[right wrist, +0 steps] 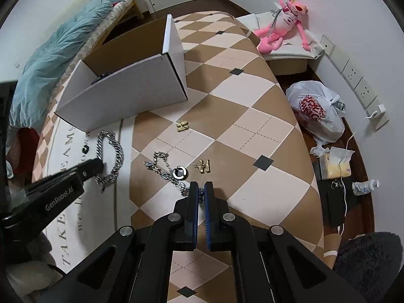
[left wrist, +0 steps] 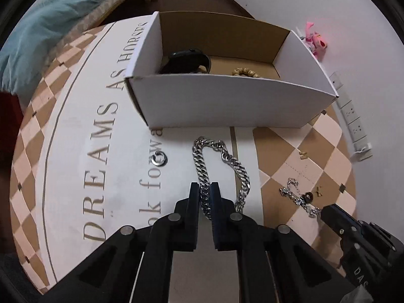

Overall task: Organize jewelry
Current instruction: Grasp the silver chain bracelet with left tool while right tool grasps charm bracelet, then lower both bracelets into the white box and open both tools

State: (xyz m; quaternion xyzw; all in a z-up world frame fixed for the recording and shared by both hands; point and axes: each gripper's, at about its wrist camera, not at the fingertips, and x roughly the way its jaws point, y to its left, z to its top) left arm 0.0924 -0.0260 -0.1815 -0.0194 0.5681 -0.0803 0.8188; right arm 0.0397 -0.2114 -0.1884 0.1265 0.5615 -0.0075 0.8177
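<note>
Two grippers are seen. The left gripper [left wrist: 204, 189] is lowered onto the heavy silver chain [left wrist: 222, 161], its jaws pinching one strand of the loop between them; the right gripper [right wrist: 201, 189] is set on the end of the thinner silver chain [right wrist: 164, 169], its jaws pressed nearly together on the links, a bluish piece being caught between the tips.

One white cardboard box [left wrist: 227, 101] is taken as the landmark; it stands open, with a brown inside. Two pieces are counted in it: one black watch [left wrist: 186, 61] by its left wall, and one string of tan beads [left wrist: 246, 72] near its middle. Outside it, two chains are counted: the heavy one just in front of its near wall, the thinner one further out to the front and right, carrying a round black and silver pendant [right wrist: 180, 172]. One small silver ring [left wrist: 161, 158] is seen in front of the box's left corner, lying on the printed lettering; two small gold pieces are counted to the front right of the box, one [right wrist: 182, 126] nearer it, the other [right wrist: 202, 166] beside the pendant.

Everything is laid on a table cover [right wrist: 240, 126] of tan and cream diamonds with a white lettered panel. Behind and left of the box a teal blanket [right wrist: 58, 58] is heaped on a bed; to its right one pink plush toy [right wrist: 285, 22] is propped against the white wall, and one white plastic bag [right wrist: 315, 111] is lying on the floor beside wall sockets.
</note>
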